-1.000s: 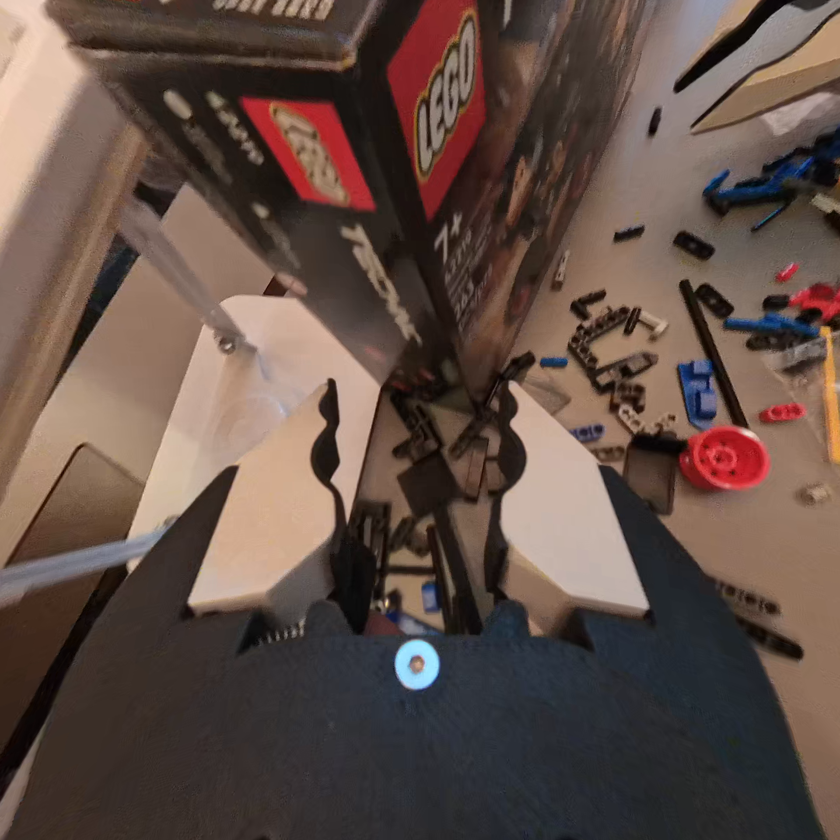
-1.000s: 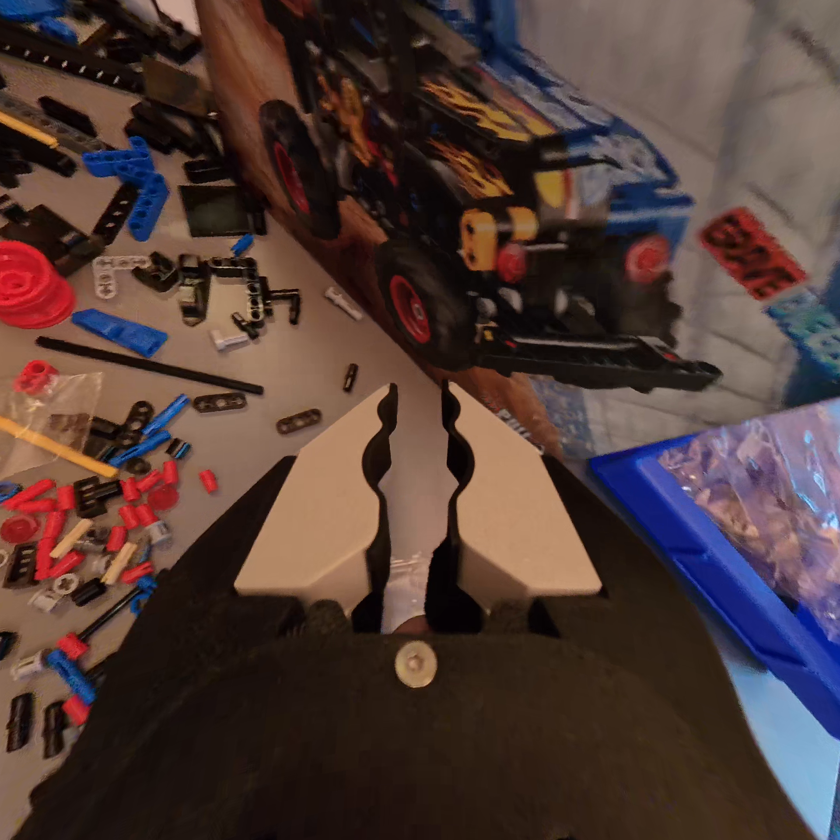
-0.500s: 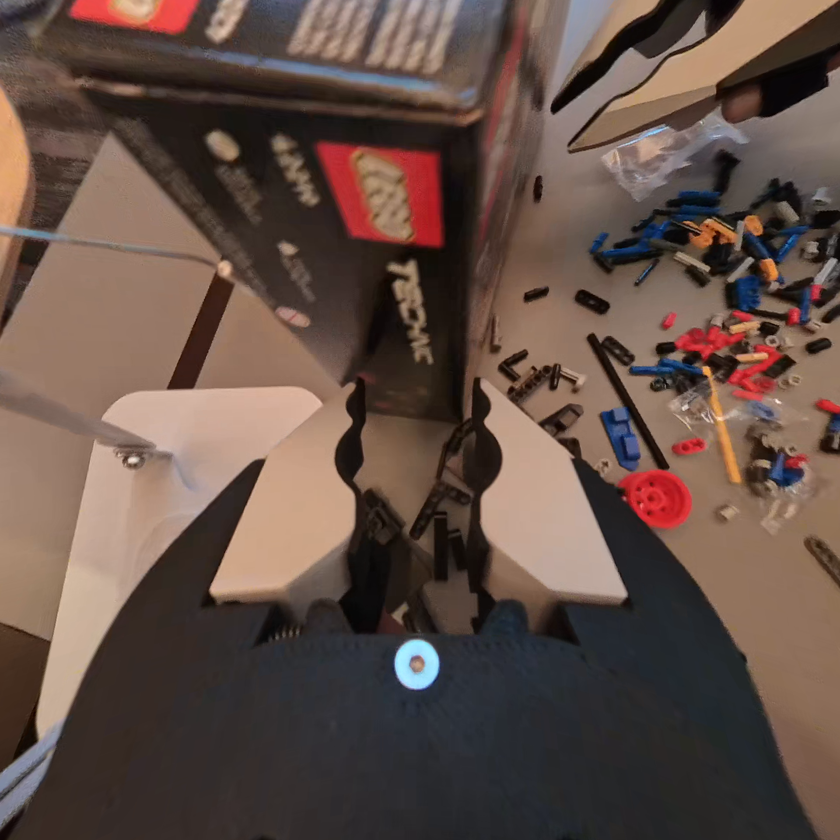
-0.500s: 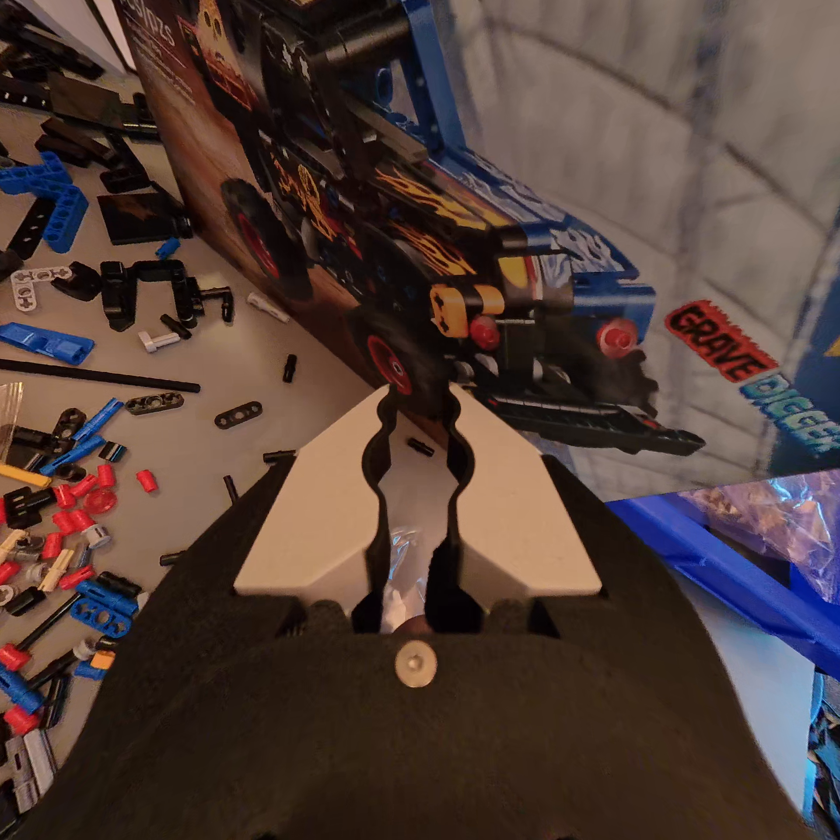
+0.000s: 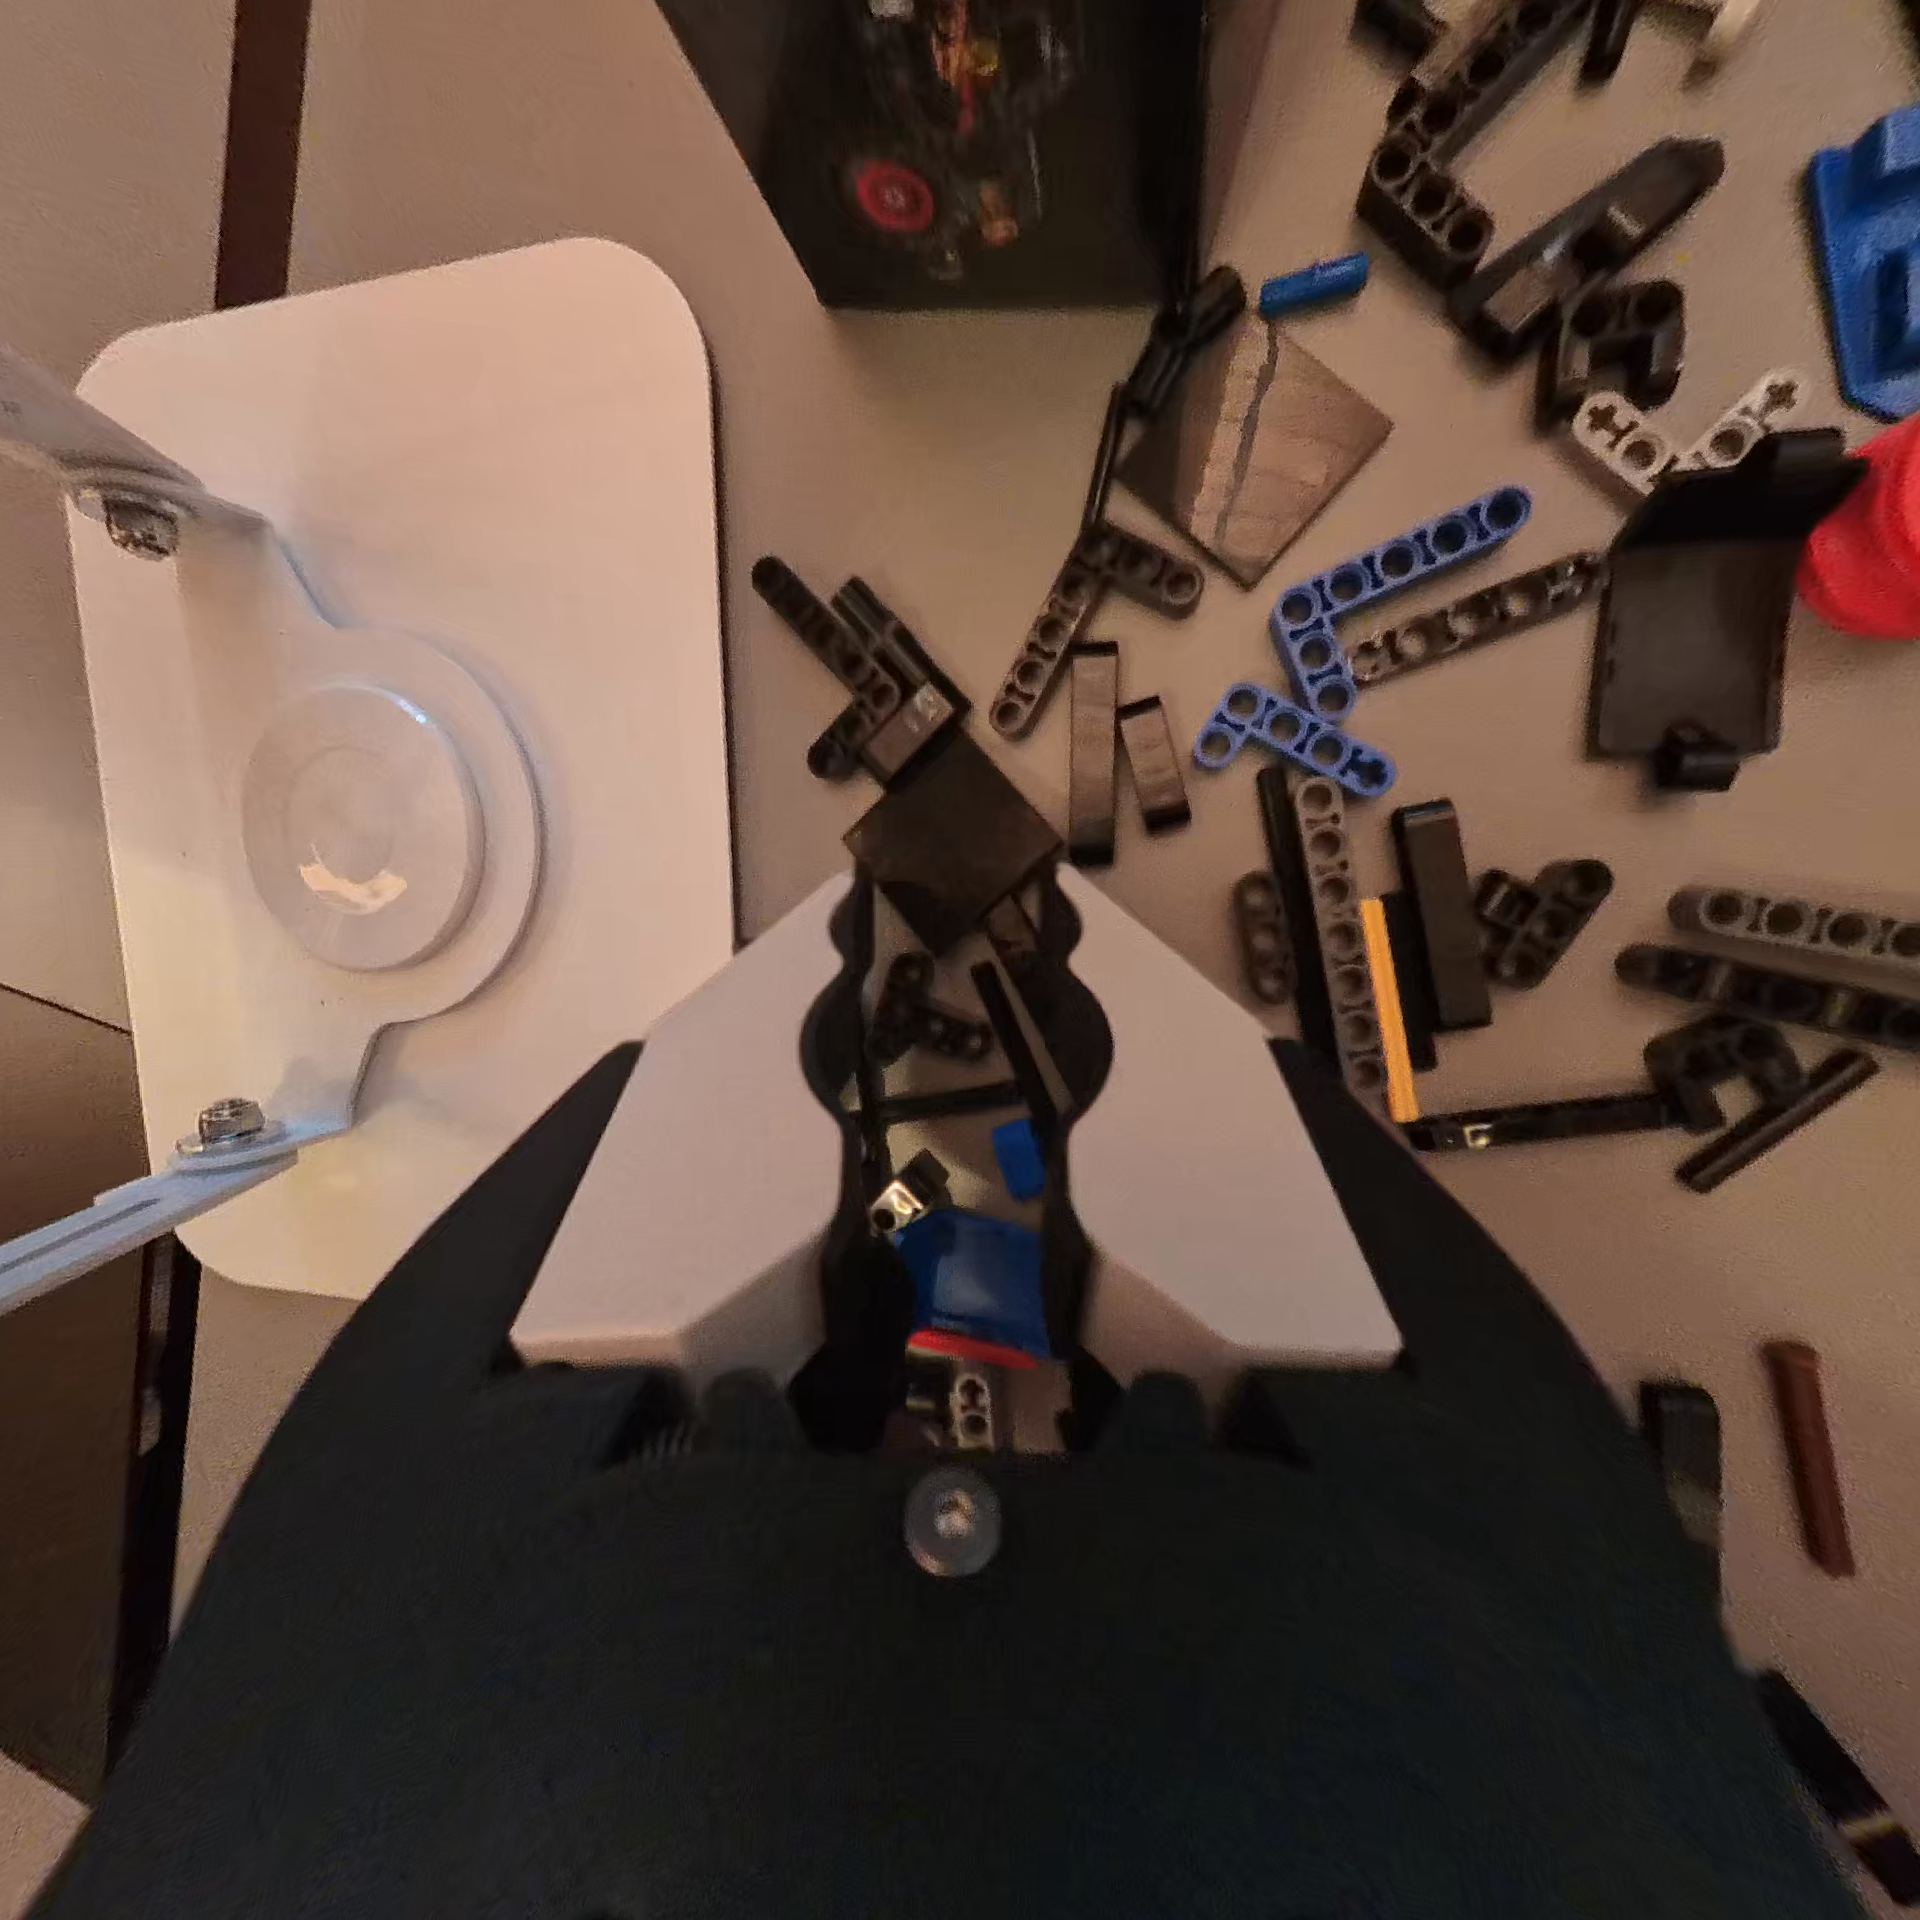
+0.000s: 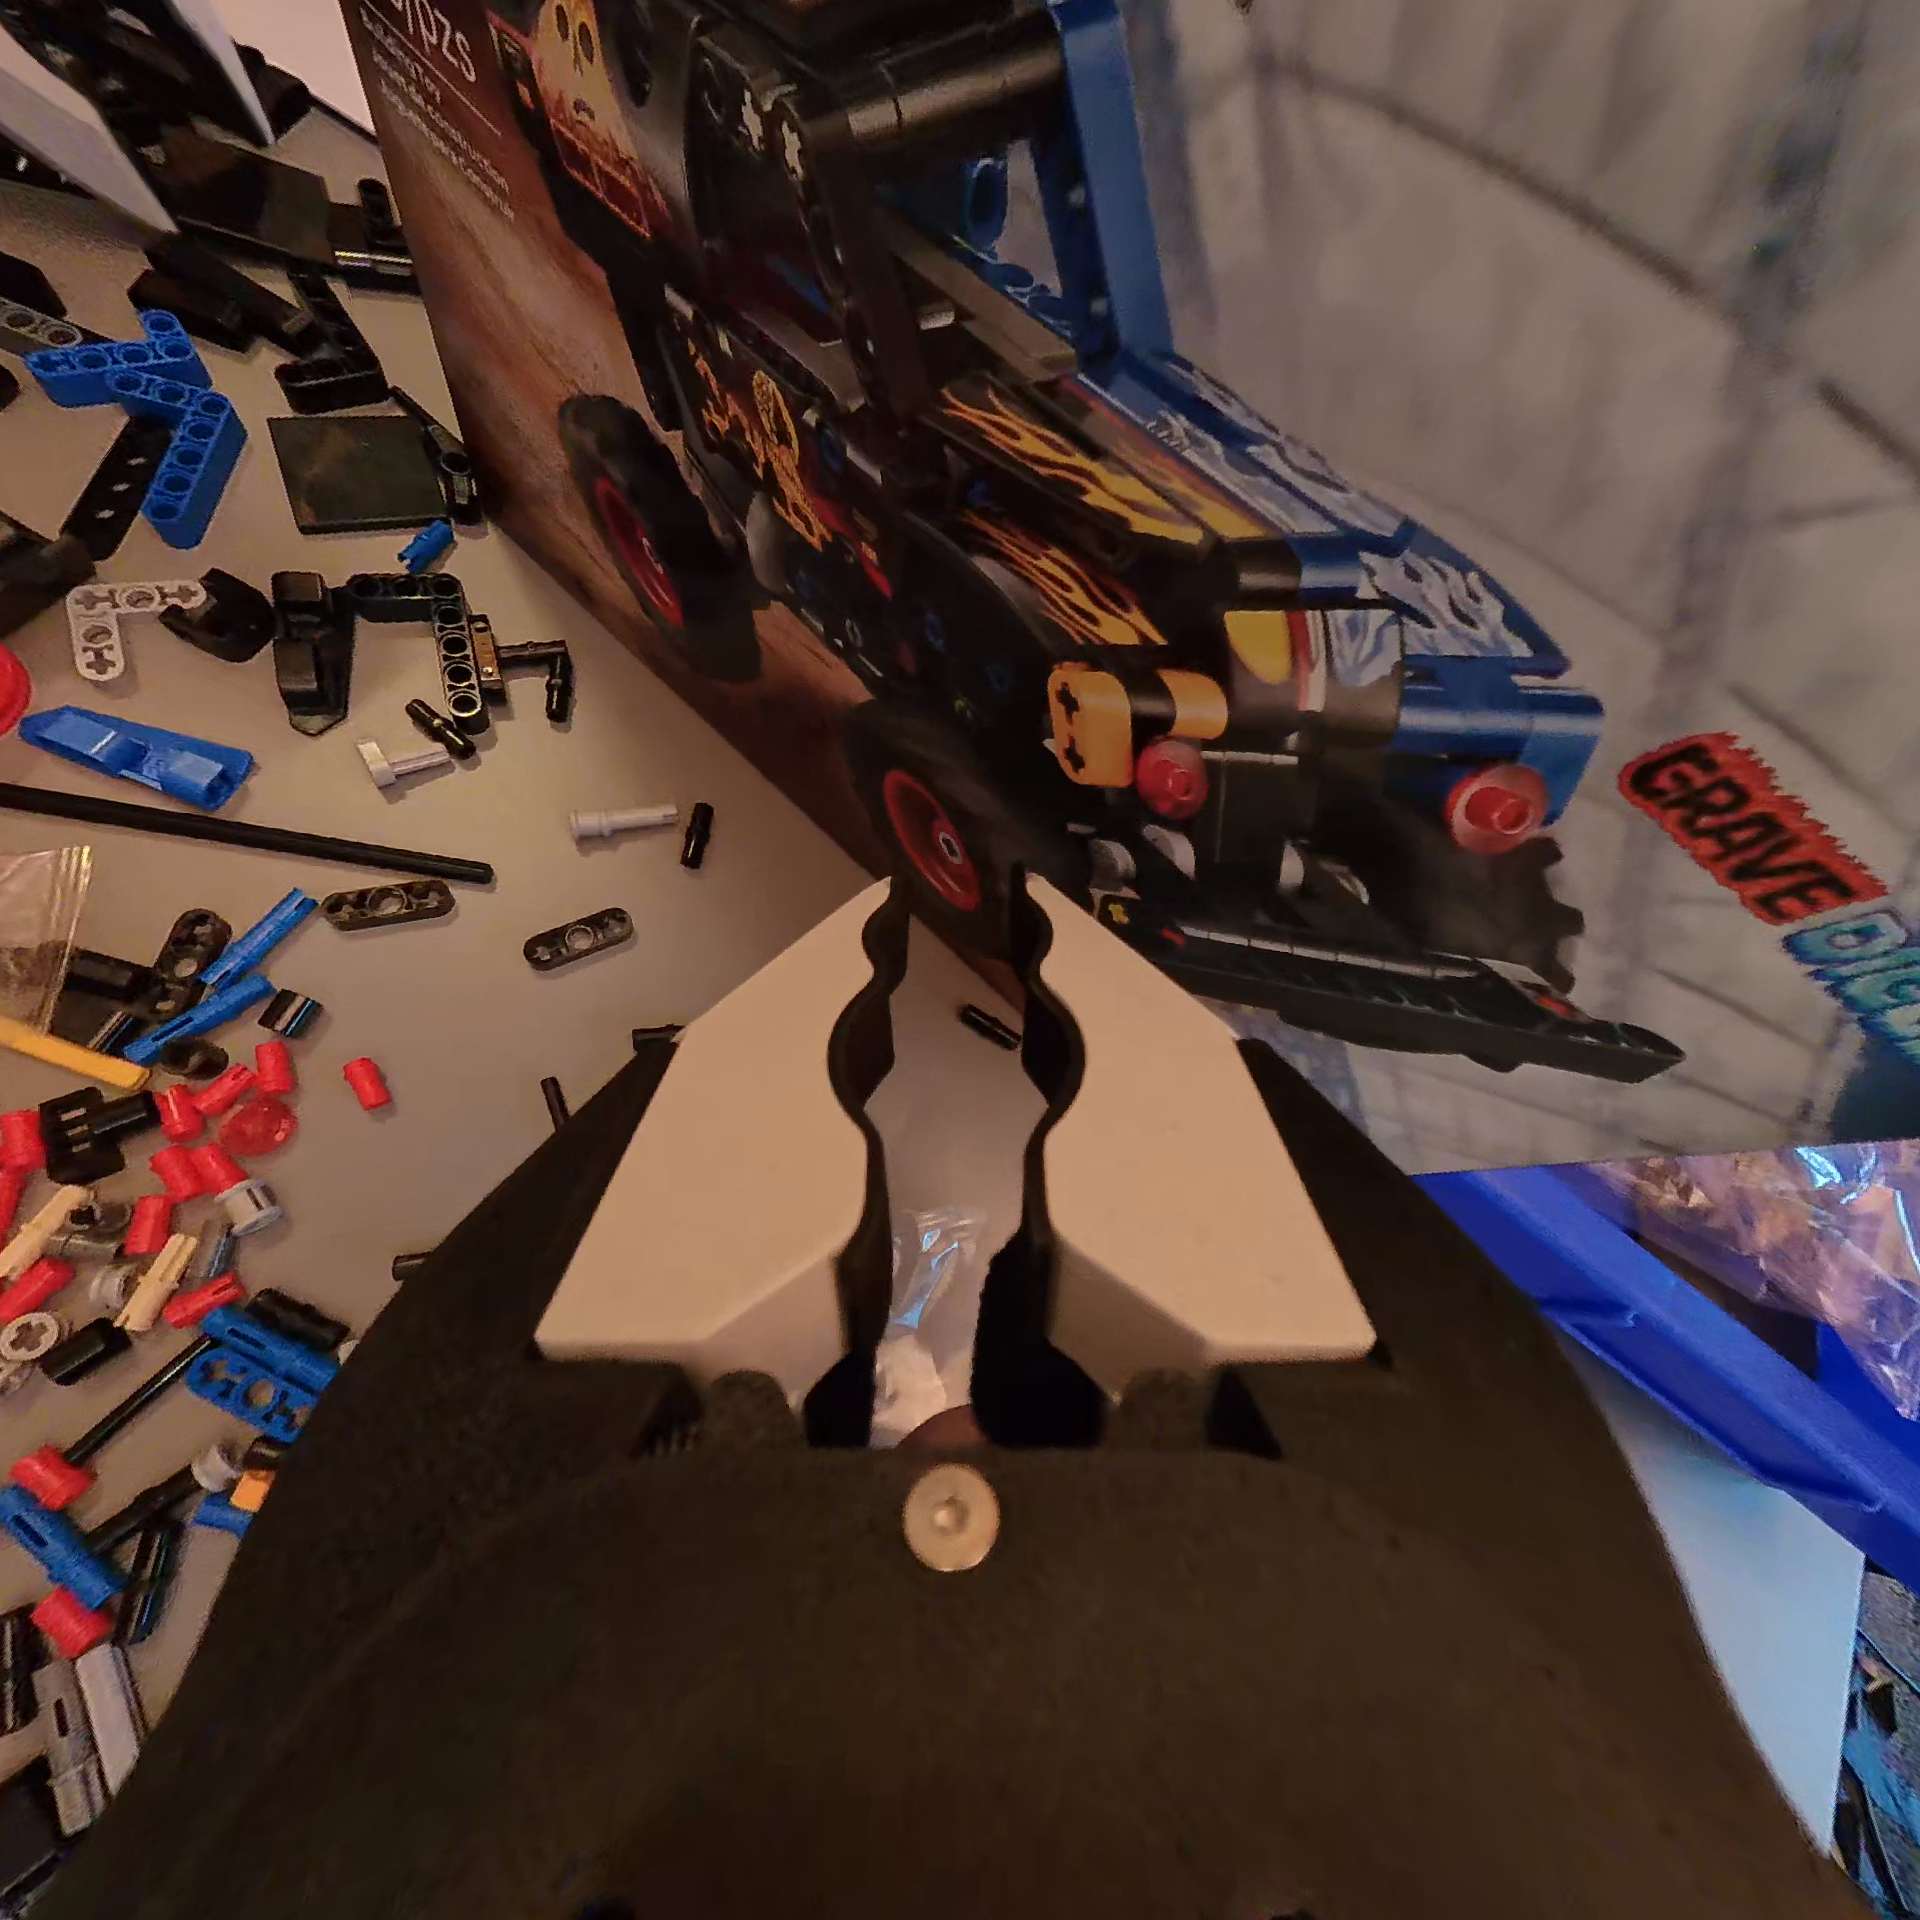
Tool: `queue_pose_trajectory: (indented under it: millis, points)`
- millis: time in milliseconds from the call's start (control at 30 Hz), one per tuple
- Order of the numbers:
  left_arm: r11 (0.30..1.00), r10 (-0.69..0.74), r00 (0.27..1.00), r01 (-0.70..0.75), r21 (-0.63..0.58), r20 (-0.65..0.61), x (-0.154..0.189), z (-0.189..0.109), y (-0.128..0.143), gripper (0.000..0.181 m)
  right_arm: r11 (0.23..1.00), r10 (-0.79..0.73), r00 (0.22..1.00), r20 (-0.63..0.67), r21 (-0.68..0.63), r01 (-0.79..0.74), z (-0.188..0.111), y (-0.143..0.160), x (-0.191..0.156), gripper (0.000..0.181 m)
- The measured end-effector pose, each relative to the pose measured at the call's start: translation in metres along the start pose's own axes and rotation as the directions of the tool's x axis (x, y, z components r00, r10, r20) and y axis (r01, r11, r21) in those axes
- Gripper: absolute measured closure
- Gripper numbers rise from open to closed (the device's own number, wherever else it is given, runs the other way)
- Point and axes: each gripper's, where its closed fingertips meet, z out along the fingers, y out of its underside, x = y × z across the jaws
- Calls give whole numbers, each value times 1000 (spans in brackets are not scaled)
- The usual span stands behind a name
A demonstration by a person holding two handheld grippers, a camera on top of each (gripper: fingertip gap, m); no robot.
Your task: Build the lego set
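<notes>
My left gripper (image 5: 956, 894) points down at the table, open with a narrow gap and nothing in it. Its tips sit at the near corner of a black square panel (image 5: 951, 831); I cannot tell if they touch it. Black beams (image 5: 862, 665), blue L-beams (image 5: 1340, 613) and a long grey beam (image 5: 1340, 935) lie around it. My right gripper (image 6: 958, 904) is slightly open and empty, above the table in front of the set's box (image 6: 1039, 468). A small black pin (image 6: 987, 1023) lies on the table between its fingers.
A white stand base (image 5: 416, 416) with a metal bracket lies left of the left gripper. The box's end (image 5: 987, 156) stands ahead of it, and a red wheel (image 5: 1870, 551) is at the right edge. A blue bin (image 6: 1662, 1351) holding plastic bags sits right of the right gripper. Loose red, blue and black pieces (image 6: 187, 1143) spread out to its left.
The left gripper tipped down from facing the box to looking straight down on the pieces, moved closer to them, and its jaws narrowed. The right gripper shifted slightly along the box, gap unchanged.
</notes>
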Motion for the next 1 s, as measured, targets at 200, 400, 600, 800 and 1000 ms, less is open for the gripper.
queue_pose_trajectory:
  millis: [200, 400, 600, 800, 1000]
  points:
    - [999, 9, 999, -11, 34, 37, -5, 1, -5, 168, 1000, -5, 1000, 1, -2, 5, 0, 0, -2, 163]
    - [999, 5, 999, -7, 38, 53, -4, -10, 0, 181, 1000, -8, 1000, 3, 3, 8, -2, -2, -2, 163]
    - [1000, -18, 999, 17, 26, 46, 3, -31, 15, 181, 1000, -13, 1000, 7, 0, 13, -2, -2, -5, 163]
    - [998, -44, 999, 45, -32, 21, 18, -54, 41, 180, 1000, -21, 1000, 12, -5, 21, -1, -1, -5, 163]
    - [995, -52, 998, 48, -93, -47, 47, -65, 66, 181, 1000, -27, 999, 19, -8, 27, 0, -1, -8, 163]
